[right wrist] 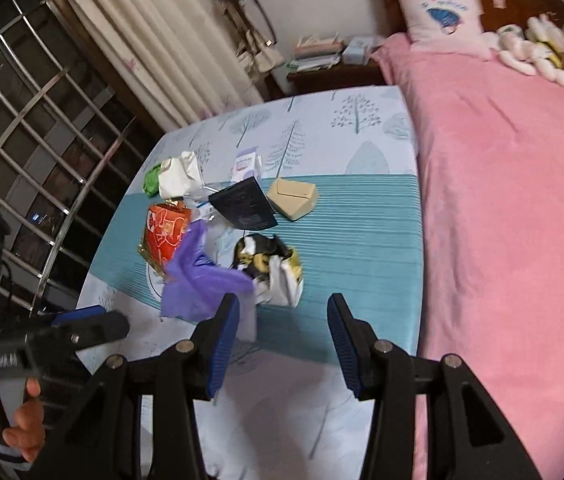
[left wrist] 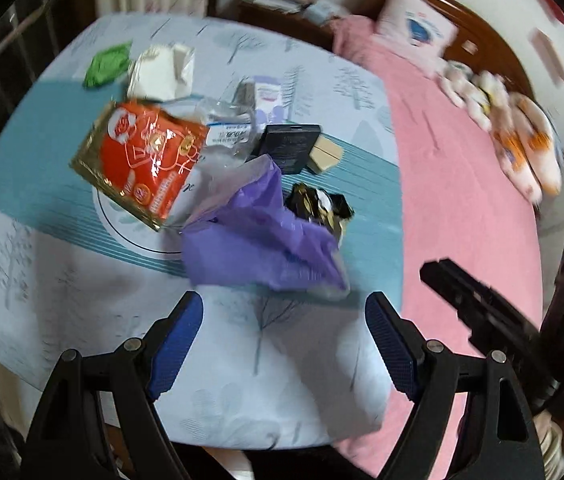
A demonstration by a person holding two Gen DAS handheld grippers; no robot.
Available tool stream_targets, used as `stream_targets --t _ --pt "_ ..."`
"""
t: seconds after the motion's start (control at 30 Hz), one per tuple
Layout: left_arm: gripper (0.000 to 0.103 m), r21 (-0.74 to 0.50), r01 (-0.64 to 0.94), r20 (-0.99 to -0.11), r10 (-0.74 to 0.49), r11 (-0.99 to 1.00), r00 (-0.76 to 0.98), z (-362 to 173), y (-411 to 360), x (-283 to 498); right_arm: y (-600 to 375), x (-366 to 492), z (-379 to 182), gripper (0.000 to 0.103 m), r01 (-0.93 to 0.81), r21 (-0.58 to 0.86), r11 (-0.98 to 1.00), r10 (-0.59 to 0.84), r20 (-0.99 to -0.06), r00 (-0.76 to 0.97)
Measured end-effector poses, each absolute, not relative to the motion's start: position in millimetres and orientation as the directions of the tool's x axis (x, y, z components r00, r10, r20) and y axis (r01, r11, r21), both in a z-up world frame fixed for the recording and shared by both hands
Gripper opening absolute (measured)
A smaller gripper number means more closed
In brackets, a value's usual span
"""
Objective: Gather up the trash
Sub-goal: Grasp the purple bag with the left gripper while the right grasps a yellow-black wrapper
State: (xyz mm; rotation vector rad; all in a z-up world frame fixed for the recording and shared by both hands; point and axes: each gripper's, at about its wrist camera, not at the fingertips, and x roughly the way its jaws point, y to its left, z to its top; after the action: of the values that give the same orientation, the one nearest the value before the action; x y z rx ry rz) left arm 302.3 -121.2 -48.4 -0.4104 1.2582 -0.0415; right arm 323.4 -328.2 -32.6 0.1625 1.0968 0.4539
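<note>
A purple plastic bag lies crumpled on the table amid trash: a red and gold snack wrapper, a black and gold wrapper, a white crumpled paper, a green wrapper, a black box and a tan box. My left gripper is open and empty, just short of the bag. My right gripper is open and empty, near the black and gold wrapper.
The table carries a blue and white tree-print cloth. A bed with a pink cover and a pillow borders its right edge. Curtains, a barred window and a cluttered nightstand stand behind.
</note>
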Motion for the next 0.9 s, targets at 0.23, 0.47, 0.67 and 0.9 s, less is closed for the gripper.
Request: stream_targets --t 0.23,0.47,0.67,0.9 --pt "0.082 -0.341 -0.411 -0.932 -0.247 0.846 0.265 -92.2 -121.6 336.5 -319.6 367.4 -54.2 0.046 -0.351 0.401 0.846 0.505 -0.815 0.285" --pt "0.082 -0.26 -0.516 -0.962 -0.17 0.816 0.215 -131.6 -120.1 351.5 -297.6 392.2 -73.7 0.046 -0.424 0.438 0.793 0.551 -0.813 0.19" --pt "0.063 -0.305 -0.542 -0.948 -0.198 0.783 0.249 -139.7 -108.8 348.6 -282.7 397.4 -90.1 0.046 -0.457 0.459 0.762 0.564 -0.818 0.118" --pt "0.036 -0.355 -0.504 -0.929 -0.237 0.788 0.283 -138.1 -101.9 346.7 -267.1 398.3 -100.0 0.046 -0.474 0.478 0.74 0.573 -0.816 0.072"
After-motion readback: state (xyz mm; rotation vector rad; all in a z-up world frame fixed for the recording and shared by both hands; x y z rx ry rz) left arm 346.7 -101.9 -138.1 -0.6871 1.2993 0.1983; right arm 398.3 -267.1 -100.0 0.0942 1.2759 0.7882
